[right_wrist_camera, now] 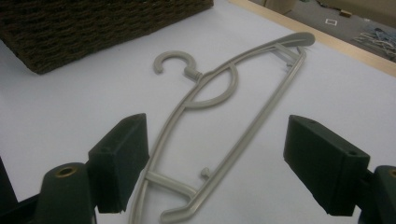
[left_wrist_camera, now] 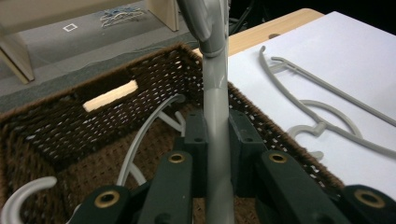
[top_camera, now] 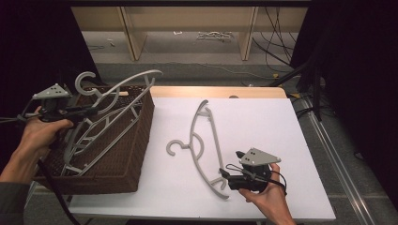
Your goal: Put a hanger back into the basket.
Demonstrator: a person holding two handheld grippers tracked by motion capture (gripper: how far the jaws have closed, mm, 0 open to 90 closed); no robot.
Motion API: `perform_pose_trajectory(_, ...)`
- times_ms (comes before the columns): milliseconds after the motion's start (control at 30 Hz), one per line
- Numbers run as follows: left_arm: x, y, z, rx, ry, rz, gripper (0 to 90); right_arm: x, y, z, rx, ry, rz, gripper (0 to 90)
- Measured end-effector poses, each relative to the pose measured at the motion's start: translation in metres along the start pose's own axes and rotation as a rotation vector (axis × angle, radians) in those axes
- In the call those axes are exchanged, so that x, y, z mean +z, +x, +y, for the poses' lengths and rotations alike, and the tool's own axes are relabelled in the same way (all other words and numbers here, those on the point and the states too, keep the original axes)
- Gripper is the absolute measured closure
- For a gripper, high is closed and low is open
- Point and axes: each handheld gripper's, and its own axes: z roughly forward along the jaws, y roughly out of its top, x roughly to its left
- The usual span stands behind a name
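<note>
The left claw [top_camera: 87, 110] is clamping a grey hanger [top_camera: 123, 86] over the wicker basket [top_camera: 136, 140], where it risks snagging other hangers. The right claw [right_wrist_camera: 215, 158], jaws apart, is straddling the second hanger [right_wrist_camera: 224, 88] lying on the tabletop [top_camera: 263, 122].

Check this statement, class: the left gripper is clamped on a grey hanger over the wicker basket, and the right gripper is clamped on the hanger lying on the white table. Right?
Not quite. The right gripper is open: the right gripper view shows its jaws standing apart on either side of the hanger on the table, not touching it. The rest holds.
</note>
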Motion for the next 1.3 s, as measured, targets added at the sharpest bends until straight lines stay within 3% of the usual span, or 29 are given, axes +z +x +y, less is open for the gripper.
perform_pose_trajectory(333, -0.010, 0.020, -0.022, -0.035, 0.005, 0.029, 79.7, 0.001, 0.000, -0.001, 0.002, 0.004, -0.001, 23.3)
perform_pose_trajectory(800, -0.008, 0.034, -0.047, -0.057, 0.056, 0.045, 79.7, 0.002, -0.002, -0.003, 0.013, 0.007, 0.001, 23.2)
perform_pose_trajectory(867, -0.006, 0.035, -0.049, -0.066, 0.069, 0.047, 79.7, 0.002, -0.002, -0.003, 0.012, 0.007, 0.001, 23.2)
perform_pose_trajectory(900, -0.006, 0.036, -0.050, -0.044, 0.091, 0.048, 79.7, 0.002, -0.002, -0.003, 0.011, 0.006, 0.001, 23.2)
perform_pose_trajectory(1233, 0.012, 0.032, -0.062, -0.067, 0.180, 0.019, 79.6, 0.004, -0.002, -0.003, 0.007, 0.006, 0.007, 22.8)
perform_pose_trajectory(1300, 0.014, 0.033, -0.064, -0.040, 0.220, 0.018, 79.5, 0.004, -0.002, -0.003, 0.003, 0.003, 0.005, 22.8)
